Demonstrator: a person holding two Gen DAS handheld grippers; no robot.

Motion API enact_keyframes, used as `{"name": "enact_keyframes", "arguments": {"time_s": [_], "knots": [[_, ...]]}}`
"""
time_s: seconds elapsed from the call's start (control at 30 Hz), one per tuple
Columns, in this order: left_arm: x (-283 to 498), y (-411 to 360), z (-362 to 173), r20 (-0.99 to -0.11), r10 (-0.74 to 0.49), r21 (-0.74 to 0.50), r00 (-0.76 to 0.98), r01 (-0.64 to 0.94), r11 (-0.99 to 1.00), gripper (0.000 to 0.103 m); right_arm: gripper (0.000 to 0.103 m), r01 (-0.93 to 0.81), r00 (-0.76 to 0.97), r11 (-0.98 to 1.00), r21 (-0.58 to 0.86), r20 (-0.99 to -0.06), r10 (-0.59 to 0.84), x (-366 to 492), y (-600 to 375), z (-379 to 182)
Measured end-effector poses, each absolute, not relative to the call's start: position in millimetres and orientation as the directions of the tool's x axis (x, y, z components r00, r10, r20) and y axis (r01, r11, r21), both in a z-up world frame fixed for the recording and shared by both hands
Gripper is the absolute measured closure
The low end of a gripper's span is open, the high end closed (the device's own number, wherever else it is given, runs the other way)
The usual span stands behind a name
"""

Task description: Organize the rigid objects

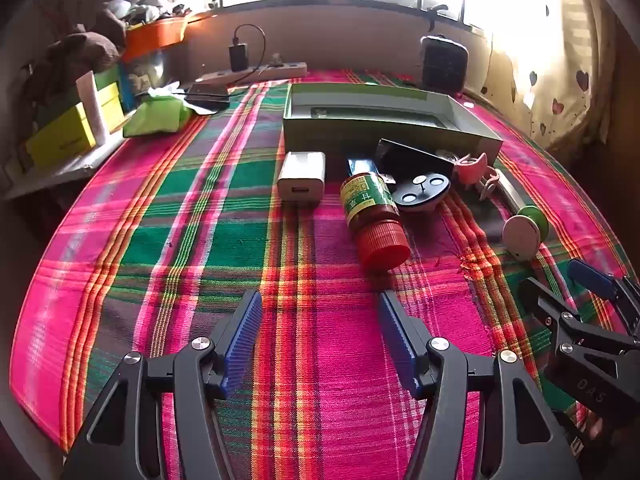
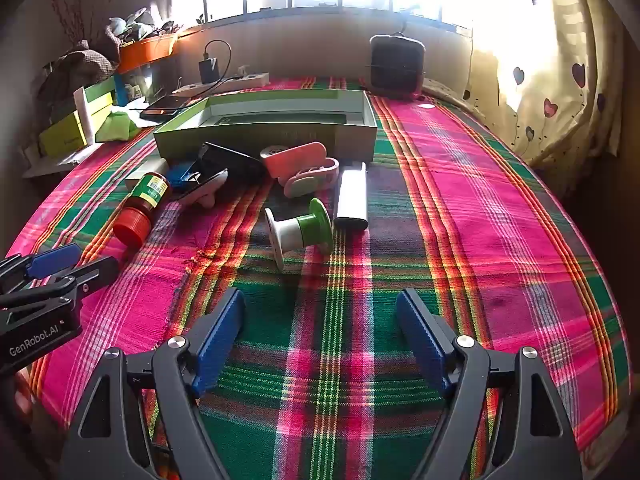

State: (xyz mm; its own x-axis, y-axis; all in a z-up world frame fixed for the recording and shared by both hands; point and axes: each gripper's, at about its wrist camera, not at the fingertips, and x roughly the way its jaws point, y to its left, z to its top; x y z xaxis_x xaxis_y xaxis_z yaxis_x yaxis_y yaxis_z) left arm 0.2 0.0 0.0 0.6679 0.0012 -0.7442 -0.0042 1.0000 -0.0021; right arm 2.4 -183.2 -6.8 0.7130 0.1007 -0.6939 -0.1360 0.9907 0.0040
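A shallow green box (image 1: 384, 128) (image 2: 272, 130) lies open and empty on the plaid cloth. In front of it lie a white charger (image 1: 302, 176), a brown bottle with a red cap (image 1: 372, 216) (image 2: 142, 208), a black oval gadget (image 1: 420, 192), pink clips (image 2: 304, 168), a green-and-white spool (image 2: 298, 230) (image 1: 524, 230) and a silver bar (image 2: 352, 194). My left gripper (image 1: 320, 312) is open and empty, short of the bottle. My right gripper (image 2: 320, 308) is open and empty, just short of the spool.
A power strip (image 1: 256, 72) with a plugged-in adapter, a phone (image 1: 208, 94) and a dark heater (image 2: 396, 62) stand at the far edge under the window. Yellow and green boxes (image 1: 68, 132) and a green pouch (image 1: 158, 114) crowd the far left. A curtain (image 2: 552, 80) hangs at right.
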Motion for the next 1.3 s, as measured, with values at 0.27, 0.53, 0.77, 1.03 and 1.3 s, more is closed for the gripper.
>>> {"name": "enact_keyframes", "arguments": {"time_s": [0.27, 0.53, 0.77, 1.03, 1.3], "knots": [[-1.0, -1.0, -0.4, -0.737, 0.001, -0.003, 0.676, -0.004, 1.0, 0.044, 0.025, -0.135, 0.713, 0.991, 0.005, -0.694, 0.101, 2.1, -183.4, -6.4], [-2.3, 0.3, 2.2, -0.731, 0.002, 0.002, 0.682, -0.001, 1.0, 0.044, 0.025, -0.139, 0.716, 0.99, 0.006, -0.691, 0.105, 1.5, -183.9, -6.3], [-3.4, -0.5, 4.0, -0.729, 0.002, 0.0, 0.685, -0.003, 1.0, 0.044, 0.025, -0.138, 0.715, 0.99, 0.007, -0.691, 0.104, 1.4, -184.3, -6.5], [-4.5, -0.7, 4.0, -0.726, 0.003, 0.002, 0.688, -0.003, 1.0, 0.044, 0.025, -0.138, 0.716, 0.99, 0.007, -0.69, 0.104, 0.7, -183.6, -6.5], [-5.5, -0.7, 3.0, -0.723, 0.003, 0.002, 0.691, -0.003, 1.0, 0.044, 0.025, -0.14, 0.717, 0.99, 0.006, -0.689, 0.106, 0.5, -183.7, -6.4]]}}
